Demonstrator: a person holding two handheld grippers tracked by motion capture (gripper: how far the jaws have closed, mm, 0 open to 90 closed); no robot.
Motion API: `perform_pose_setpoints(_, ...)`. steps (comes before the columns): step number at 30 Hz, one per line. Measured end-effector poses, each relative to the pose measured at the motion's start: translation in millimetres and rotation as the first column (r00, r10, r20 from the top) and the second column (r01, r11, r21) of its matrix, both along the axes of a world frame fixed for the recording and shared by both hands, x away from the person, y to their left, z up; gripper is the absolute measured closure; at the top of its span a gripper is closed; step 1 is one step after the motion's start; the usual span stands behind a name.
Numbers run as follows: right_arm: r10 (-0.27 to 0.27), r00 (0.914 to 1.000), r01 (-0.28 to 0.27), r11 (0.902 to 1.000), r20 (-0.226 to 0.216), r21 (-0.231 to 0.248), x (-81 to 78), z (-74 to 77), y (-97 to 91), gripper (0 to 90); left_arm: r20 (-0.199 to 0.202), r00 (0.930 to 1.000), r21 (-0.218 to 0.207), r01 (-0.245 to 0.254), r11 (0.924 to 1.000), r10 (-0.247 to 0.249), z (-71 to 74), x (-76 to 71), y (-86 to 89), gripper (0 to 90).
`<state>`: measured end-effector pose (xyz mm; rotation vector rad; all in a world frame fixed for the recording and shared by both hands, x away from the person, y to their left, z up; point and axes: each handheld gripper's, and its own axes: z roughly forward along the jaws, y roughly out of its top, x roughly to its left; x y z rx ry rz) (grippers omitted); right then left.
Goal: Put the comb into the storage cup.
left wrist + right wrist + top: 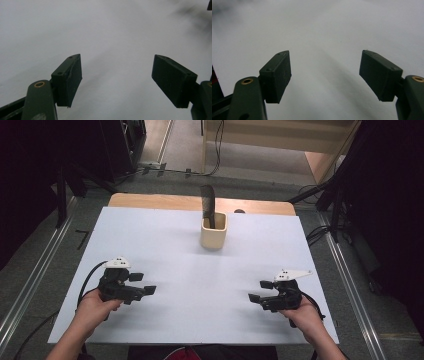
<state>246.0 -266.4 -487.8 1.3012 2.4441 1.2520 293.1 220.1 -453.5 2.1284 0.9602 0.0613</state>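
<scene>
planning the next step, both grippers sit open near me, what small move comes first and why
Probably reach the right gripper forward toward the dark flat tool standing in the beige square cup: both jaws are open and empty, and the cup stands farther up the white table.

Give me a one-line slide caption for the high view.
Two open hand-held grippers, left gripper and right gripper, face each other above a white table with a dark tool standing in a beige holder.

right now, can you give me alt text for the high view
A cream square holder with a dark flat tool standing in it sits at the far middle of a white table. Nearer, a person holds the left gripper and right gripper, both open, pointing inward.
</scene>
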Motion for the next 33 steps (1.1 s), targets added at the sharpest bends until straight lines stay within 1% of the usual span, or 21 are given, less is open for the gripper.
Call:
perform_pose_setpoints(5, -0.002, 1.0000, 0.002, 1.0000, -0.001, 0.000, 0.1, -0.1, -0.1, 23.9, 0.011, 0.9999, 0.002, -0.013, 0.9999, 0.013, 0.4, -3.5, 5.5, 25.6)
perform_pose_setpoints(6, -0.003, 1.0000, 0.003, 1.0000, -0.002, 0.000, 0.1, -0.1, 0.1, 23.9, 0.013, 0.9998, -0.004, -0.018, 0.9998, 0.018, 0.0, -4.3, 6.4, 25.6)
perform_pose_setpoints(10, 0.000, 1.0000, 0.000, 1.0000, 0.000, -0.001, 0.0, -0.2, -0.1, 23.9, 0.008, 0.9997, -0.003, -0.021, 0.9998, 0.021, -1.1, -4.5, 8.6, 25.6)
perform_pose_setpoints(14, -0.009, 1.0000, 0.009, 0.9999, -0.003, 0.014, 0.9, -0.4, -0.8, 23.9, 0.011, 0.9997, -0.011, -0.020, 0.9997, 0.021, -0.5, -3.5, 9.1, 25.6)
perform_pose_setpoints(16, -0.007, 1.0000, 0.007, 0.9999, -0.001, 0.007, 0.2, -0.4, -1.3, 23.9, 0.011, 0.9998, -0.014, -0.016, 0.9998, 0.016, -0.5, -3.8, 8.8, 25.6)
perform_pose_setpoints(18, -0.011, 0.9999, 0.011, 0.9998, -0.001, 0.013, -0.2, 0.1, -2.4, 23.9, 0.008, 0.9999, -0.009, -0.012, 0.9999, 0.012, -1.3, -3.4, 8.1, 25.6)
perform_pose_setpoints(22, -0.013, 0.9999, 0.013, 0.9999, -0.001, 0.008, -0.6, 0.4, -3.1, 23.9, 0.005, 1.0000, -0.004, -0.003, 1.0000, 0.003, -2.2, -2.7, 7.1, 25.6)
perform_pose_setpoints(28, -0.008, 1.0000, 0.008, 1.0000, -0.002, 0.004, -0.6, -0.2, -2.5, 23.9, -0.003, 0.9999, -0.014, -0.010, 0.9998, 0.010, -2.4, -2.1, 7.4, 25.6)
perform_pose_setpoints(30, -0.009, 1.0000, 0.009, 1.0000, -0.002, 0.002, -0.6, -0.4, -2.5, 23.9, -0.005, 0.9999, -0.012, -0.010, 0.9999, 0.010, -2.7, -1.9, 7.5, 25.6)
perform_pose_setpoints(33, 0.004, 1.0000, -0.004, 0.9998, 0.003, -0.019, -1.4, -1.9, -1.5, 23.9, -0.004, 0.9999, -0.007, -0.012, 0.9999, 0.012, -2.8, -1.7, 7.6, 25.6)
